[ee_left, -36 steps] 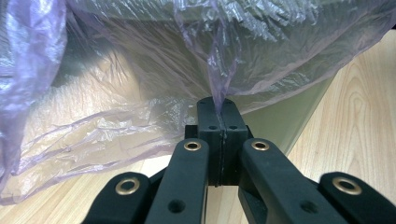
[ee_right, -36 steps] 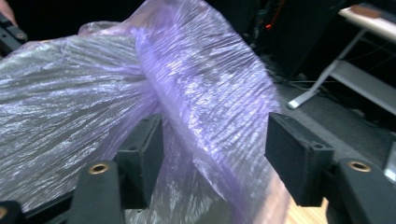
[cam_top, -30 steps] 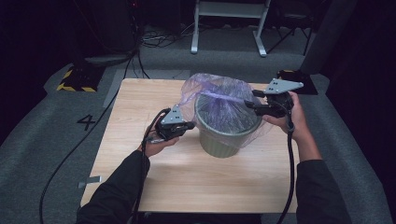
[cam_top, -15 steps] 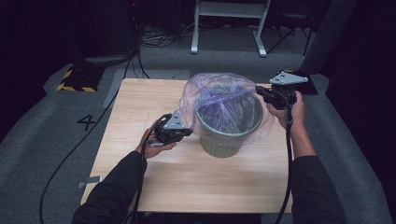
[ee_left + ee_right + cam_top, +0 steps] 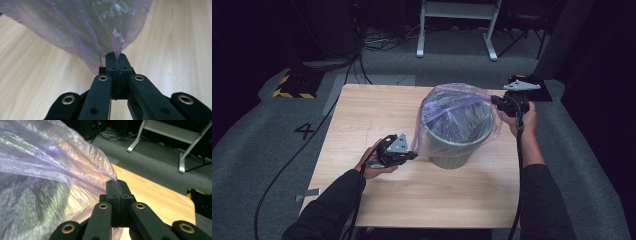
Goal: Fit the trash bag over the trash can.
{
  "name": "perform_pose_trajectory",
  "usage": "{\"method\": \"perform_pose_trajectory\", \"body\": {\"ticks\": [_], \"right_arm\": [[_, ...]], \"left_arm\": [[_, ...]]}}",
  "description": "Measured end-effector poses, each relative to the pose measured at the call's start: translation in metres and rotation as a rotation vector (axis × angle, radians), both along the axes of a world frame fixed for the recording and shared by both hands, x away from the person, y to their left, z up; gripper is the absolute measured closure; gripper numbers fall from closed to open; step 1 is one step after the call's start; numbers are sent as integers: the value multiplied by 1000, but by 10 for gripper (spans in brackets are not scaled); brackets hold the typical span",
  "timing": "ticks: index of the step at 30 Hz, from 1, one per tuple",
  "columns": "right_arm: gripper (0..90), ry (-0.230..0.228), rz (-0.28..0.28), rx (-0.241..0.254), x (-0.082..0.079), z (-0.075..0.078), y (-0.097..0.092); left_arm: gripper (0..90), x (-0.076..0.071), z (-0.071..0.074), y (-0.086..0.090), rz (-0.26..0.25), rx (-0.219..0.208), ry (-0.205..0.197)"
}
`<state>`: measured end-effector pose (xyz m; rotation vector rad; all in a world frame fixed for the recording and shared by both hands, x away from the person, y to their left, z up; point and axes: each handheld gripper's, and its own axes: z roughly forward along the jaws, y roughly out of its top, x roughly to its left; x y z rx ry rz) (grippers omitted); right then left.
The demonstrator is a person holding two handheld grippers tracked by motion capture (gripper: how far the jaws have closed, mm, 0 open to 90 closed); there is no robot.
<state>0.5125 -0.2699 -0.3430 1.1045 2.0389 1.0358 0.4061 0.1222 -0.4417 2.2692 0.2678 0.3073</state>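
A grey-green bin (image 5: 458,142) stands on the wooden table (image 5: 377,115), with a thin purple plastic bag (image 5: 452,107) draped over its mouth and down its sides. My left gripper (image 5: 414,156) is low at the bin's left, shut on the bag's edge; the film runs out from between its jaws (image 5: 116,53). At the bin's far right rim my right gripper (image 5: 495,100) is shut on the bag's opposite edge (image 5: 115,181). The bag (image 5: 50,182) is stretched between the two grips.
A black box (image 5: 532,87) lies at the table's far right corner behind my right hand. Grey carpet surrounds the table, with a white frame stand (image 5: 457,20), cables and a yellow-striped block (image 5: 292,85) beyond the far edge.
My right gripper moved out to the right, away from the bin's rim, and its jaws closed on the bag's edge. My left gripper sank lower at the left, pulling its edge down.
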Motion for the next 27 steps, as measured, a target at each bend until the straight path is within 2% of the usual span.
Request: {"method": "perform_pose_trajectory", "body": {"ticks": [3,5,8,10,13,15,18,20,24,26,27], "right_arm": [[900,14,-4,26,1,-6,-3],[900,23,1,42,1,-9,-5],[900,23,-1,49,0,-11,-7],[900,22,8,70,-1,-10,-10],[900,19,11,87,-3,-9,-14],[900,12,9,89,-5,-7,-15],[900,-2,10,102,-8,-4,-17],[899,-6,18,108,-9,-2,-17],[897,-24,25,117,-11,2,-17],[895,-30,34,121,-12,4,-16],[894,-31,39,117,-12,5,-15]], "left_arm": [[900,-8,-2,0,-15,-4,-5],[893,-13,0,3,-22,-27,-9],[733,-19,4,9,-16,-74,-3],[510,-23,7,13,11,-102,7],[275,-30,13,22,31,-176,29],[178,-35,17,27,47,-206,21],[152,-39,25,35,57,-233,12],[154,-39,33,41,92,-259,-12],[156,-30,53,47,145,-327,-45],[156,-22,63,46,158,-345,-61],[157,-18,68,44,167,-340,-76]]}}
